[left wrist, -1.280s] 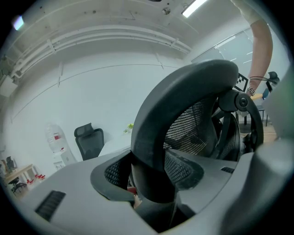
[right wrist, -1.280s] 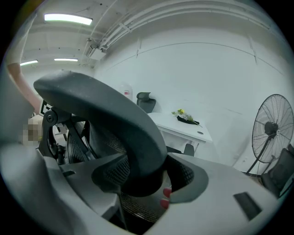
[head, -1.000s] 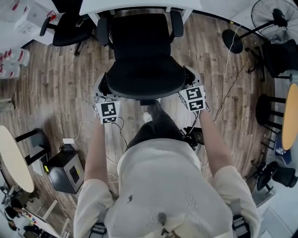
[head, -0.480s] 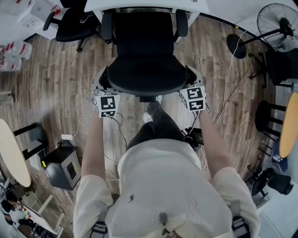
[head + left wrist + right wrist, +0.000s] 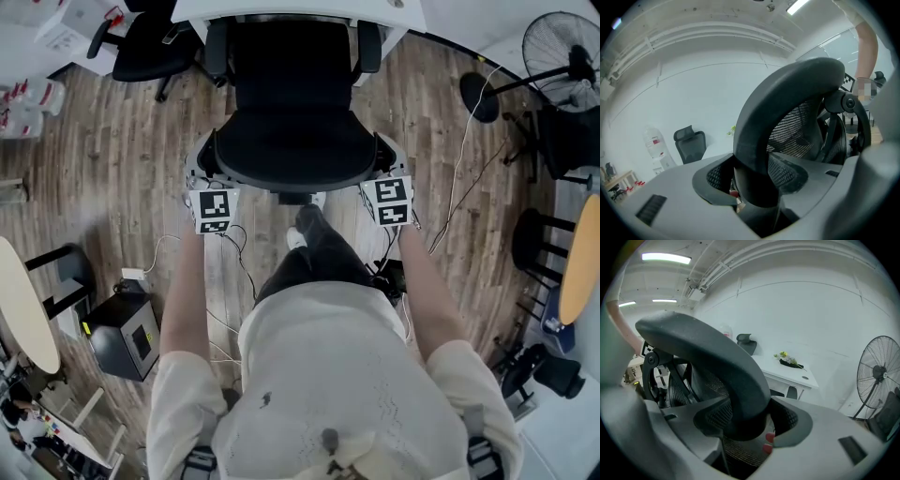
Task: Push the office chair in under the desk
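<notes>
Pushing evenly from both sides is what this step calls for. The left gripper [image 5: 200, 174] has its jaws clamped on the left end of the backrest [image 5: 286, 155] rim, which fills the gap between them in the left gripper view. The office chair [image 5: 291, 75] stands on the wooden floor [image 5: 122, 159] with its front at the near edge of the desk [image 5: 281, 9] and its armrests [image 5: 215, 47] just at that edge, so it looks only partly in. The right gripper [image 5: 391, 164] grasps the rim's right end likewise. Equal, level pressure from both hands should stop the chair swinging askew, and the armrests may need watching as they meet the desk's edge.
</notes>
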Demonstrator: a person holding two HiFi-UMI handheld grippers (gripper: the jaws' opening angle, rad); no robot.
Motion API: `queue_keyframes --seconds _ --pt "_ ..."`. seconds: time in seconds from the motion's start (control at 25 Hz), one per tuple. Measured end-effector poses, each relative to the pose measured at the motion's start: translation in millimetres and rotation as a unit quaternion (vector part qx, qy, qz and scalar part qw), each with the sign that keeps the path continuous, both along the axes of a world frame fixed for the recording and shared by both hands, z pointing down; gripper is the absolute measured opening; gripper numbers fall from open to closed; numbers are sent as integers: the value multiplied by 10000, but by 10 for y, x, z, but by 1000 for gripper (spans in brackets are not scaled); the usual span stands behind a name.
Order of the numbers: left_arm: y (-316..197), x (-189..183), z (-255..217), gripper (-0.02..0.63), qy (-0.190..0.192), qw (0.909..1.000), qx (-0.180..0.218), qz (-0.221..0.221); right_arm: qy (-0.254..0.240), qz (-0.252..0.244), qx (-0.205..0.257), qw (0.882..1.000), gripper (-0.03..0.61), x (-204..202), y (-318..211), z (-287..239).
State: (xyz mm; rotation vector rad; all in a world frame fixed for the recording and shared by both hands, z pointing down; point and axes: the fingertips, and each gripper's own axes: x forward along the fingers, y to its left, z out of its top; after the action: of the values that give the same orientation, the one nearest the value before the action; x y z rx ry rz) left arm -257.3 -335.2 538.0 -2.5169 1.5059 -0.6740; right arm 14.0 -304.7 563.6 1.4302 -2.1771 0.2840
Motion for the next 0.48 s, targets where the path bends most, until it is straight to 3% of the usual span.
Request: queue_keyframes --seconds 0.48 --pt "-269 60 23 242 -37 10000 -48 15 -16 22 10 10000 256 53 -253 31"
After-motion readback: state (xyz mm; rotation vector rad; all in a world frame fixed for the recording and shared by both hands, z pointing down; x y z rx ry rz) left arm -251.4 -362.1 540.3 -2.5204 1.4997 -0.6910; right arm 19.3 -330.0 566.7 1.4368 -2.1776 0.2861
